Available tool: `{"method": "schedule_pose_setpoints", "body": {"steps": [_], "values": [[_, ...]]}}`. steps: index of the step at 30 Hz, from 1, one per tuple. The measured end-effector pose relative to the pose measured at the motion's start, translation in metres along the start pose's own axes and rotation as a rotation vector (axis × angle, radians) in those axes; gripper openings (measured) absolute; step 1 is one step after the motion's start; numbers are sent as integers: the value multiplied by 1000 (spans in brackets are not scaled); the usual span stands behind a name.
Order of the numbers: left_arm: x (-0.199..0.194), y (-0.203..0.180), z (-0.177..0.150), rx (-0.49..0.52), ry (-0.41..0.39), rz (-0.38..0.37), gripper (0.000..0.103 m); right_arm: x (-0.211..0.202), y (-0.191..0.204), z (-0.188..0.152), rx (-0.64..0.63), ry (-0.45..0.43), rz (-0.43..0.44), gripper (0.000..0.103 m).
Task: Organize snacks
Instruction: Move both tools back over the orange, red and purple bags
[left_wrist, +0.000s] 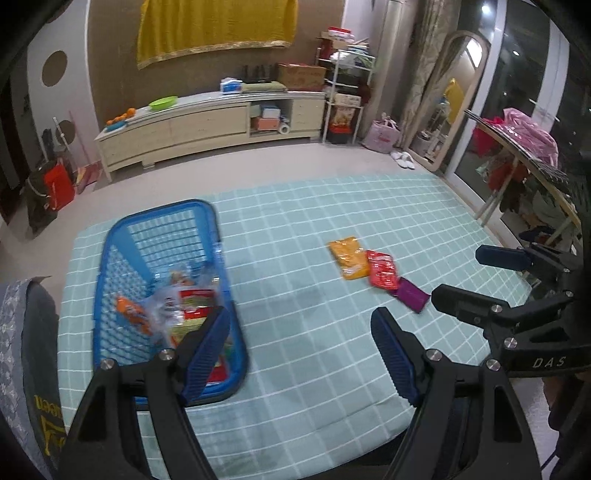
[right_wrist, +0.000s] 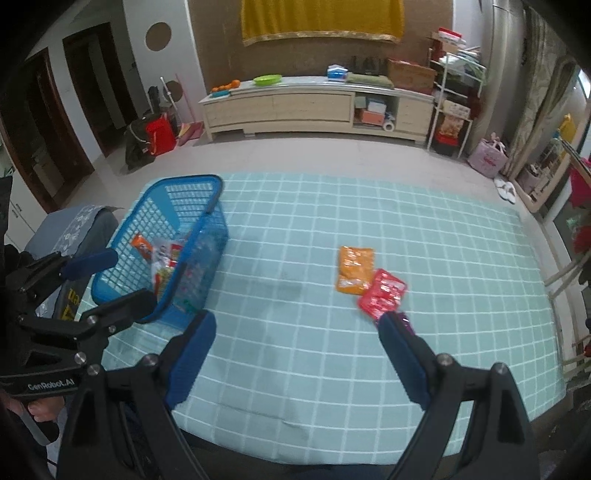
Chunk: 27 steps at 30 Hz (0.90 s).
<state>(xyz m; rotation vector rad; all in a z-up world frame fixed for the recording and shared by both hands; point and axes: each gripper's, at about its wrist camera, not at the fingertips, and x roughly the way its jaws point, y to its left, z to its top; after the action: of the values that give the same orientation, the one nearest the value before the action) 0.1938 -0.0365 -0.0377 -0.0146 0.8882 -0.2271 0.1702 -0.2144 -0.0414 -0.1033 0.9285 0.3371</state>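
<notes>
A blue plastic basket (left_wrist: 110, 266) (right_wrist: 147, 210) holding several snack packets stands on the left of the checked green tablecloth (left_wrist: 295, 258). Right of centre lie an orange packet (left_wrist: 349, 258) (right_wrist: 354, 269), a red packet (left_wrist: 384, 273) (right_wrist: 384, 293) and a purple packet (left_wrist: 413, 297) (right_wrist: 402, 319), side by side. My left gripper (left_wrist: 301, 330) hangs open and empty above the cloth just right of the basket. My right gripper (right_wrist: 297, 330) is open and empty too, its right finger beside the purple packet. Each gripper shows at the edge of the other's view.
A chair back with a patterned cover (left_wrist: 22, 350) stands at the table's left. Beyond the table are a long cream cabinet (left_wrist: 207, 125), a shelf rack (left_wrist: 343, 92), bags on the floor and a clothes rack (left_wrist: 524, 147) at the right.
</notes>
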Motion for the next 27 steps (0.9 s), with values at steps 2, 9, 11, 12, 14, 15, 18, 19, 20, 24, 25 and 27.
{"method": "schedule_pose_setpoints", "body": {"steps": [2,9,11,12,14,15,18,19,20,24,25,27], "values": [[6,-11,2,13,6,-4,77,0,-12,-3,13,1,-3,92],[37,-46,2,50,52,-21,77,11,-53,-15,43,22,-9,92],[48,-54,1,58,67,-22,77,18,-63,-18,42,35,-8,92],[56,-58,0,58,79,-22,77,21,-68,-19,42,40,-6,92],[70,-64,-2,59,103,-25,77,29,-77,-24,50,55,-5,92],[74,-67,-2,60,111,-25,77,34,-83,-26,55,62,0,92],[93,-73,-3,63,136,-29,77,49,-95,-33,58,85,12,92],[98,-76,-2,62,141,-31,77,55,-99,-35,54,89,9,92],[105,-78,-3,58,144,-36,77,58,-103,-38,47,91,7,92],[134,-82,-8,44,163,-38,77,85,-115,-47,7,123,14,92],[141,-83,-9,42,168,-35,77,93,-118,-49,2,132,22,92],[156,-85,-12,45,178,-30,77,104,-125,-51,-1,140,33,92]]}}
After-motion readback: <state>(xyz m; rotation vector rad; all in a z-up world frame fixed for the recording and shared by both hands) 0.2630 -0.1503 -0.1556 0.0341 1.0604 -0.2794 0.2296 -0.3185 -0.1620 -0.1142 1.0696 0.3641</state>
